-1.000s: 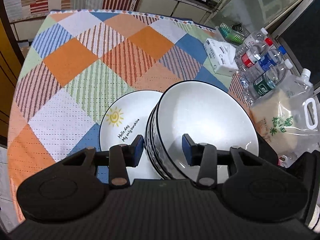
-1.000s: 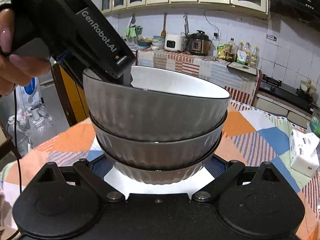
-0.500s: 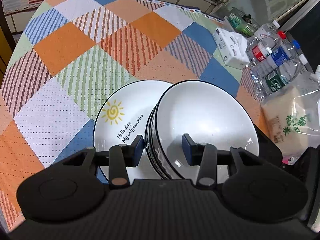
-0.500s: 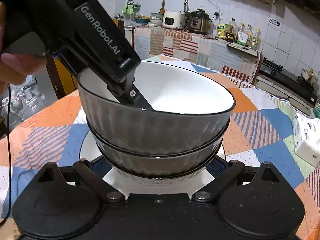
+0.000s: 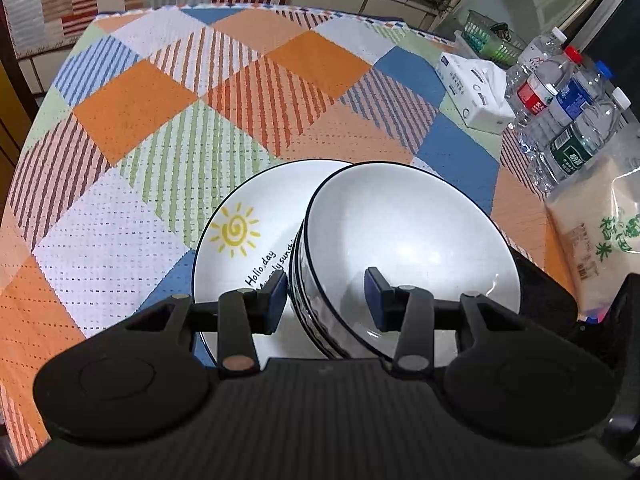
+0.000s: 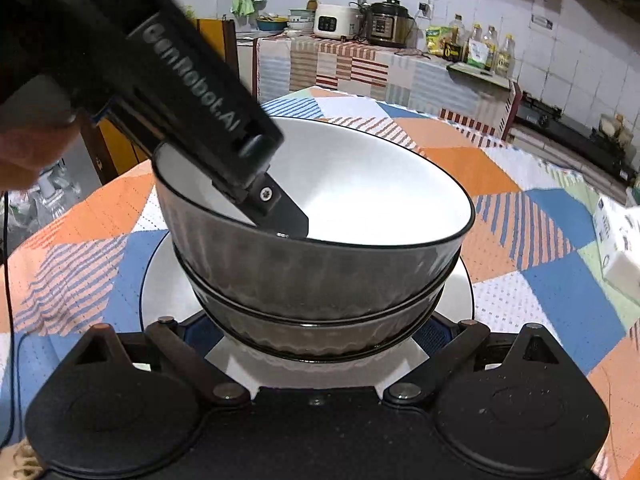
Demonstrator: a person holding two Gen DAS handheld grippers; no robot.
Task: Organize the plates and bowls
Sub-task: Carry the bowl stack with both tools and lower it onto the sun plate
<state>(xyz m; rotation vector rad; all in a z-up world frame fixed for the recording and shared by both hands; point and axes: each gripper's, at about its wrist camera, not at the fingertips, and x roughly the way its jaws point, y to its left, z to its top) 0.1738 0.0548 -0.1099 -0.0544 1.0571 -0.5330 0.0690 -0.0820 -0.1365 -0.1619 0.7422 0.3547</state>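
Observation:
A stack of grey ribbed bowls (image 5: 408,248) with white insides stands on a white sun-print plate (image 5: 244,240). My left gripper (image 5: 326,296) is open, its fingers straddling the near rim of the top bowl, one finger inside and one outside, both apart from the wall. In the right wrist view the bowl stack (image 6: 316,276) fills the middle on the plate (image 6: 160,280). My right gripper (image 6: 316,332) is spread wide around the base of the stack, its fingertips hidden behind the bowls. The left gripper's finger (image 6: 280,212) reaches into the top bowl.
A checked tablecloth (image 5: 160,120) covers the round table. At the right stand a tissue box (image 5: 472,88), several water bottles (image 5: 560,108) and a bag of rice (image 5: 596,240). A kitchen counter with cookers (image 6: 360,20) lies behind.
Both cameras have risen and tilted down onto the bowls. The stack and plate sit lower in the right wrist view. The left gripper's jaws stay open around the rim.

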